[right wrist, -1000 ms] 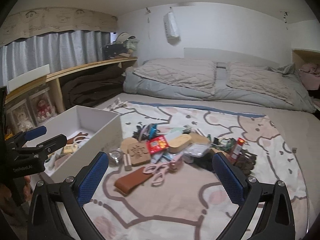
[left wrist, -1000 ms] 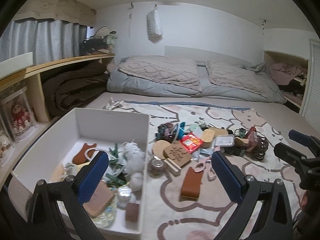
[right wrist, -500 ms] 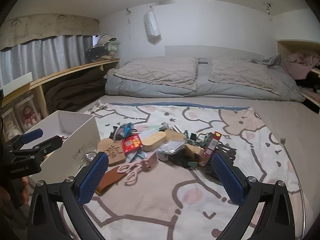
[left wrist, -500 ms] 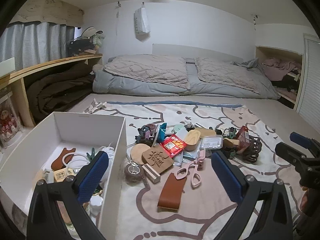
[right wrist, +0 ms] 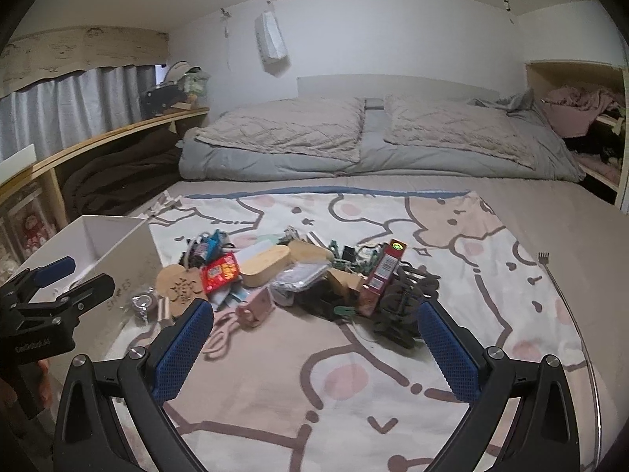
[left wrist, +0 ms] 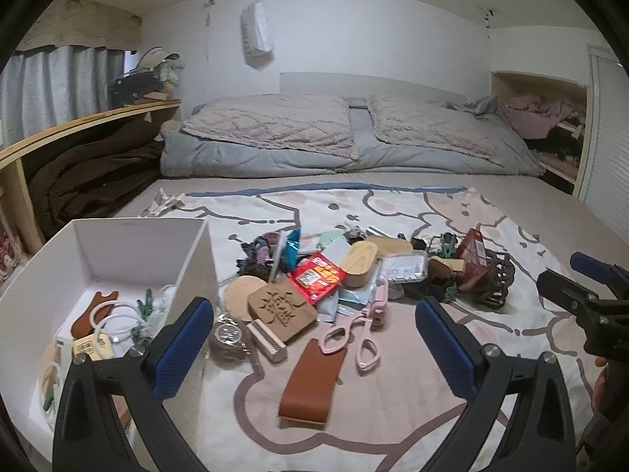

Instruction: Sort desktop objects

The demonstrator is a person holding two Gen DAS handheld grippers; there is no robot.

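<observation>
Patterned blanket, rectangular white box

— What can't we make out past the left gripper?

— Its left finger covers part of the white box; the box's near corner runs off the frame.

— And by the right gripper?

— Pink scissors sit half behind its left finger, and the pile beyond is too tangled for us to name.

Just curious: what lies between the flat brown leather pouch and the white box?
In the left wrist view, between the flat brown leather pouch and the white box lie a small round metal tin and a ridged wooden block.
</observation>
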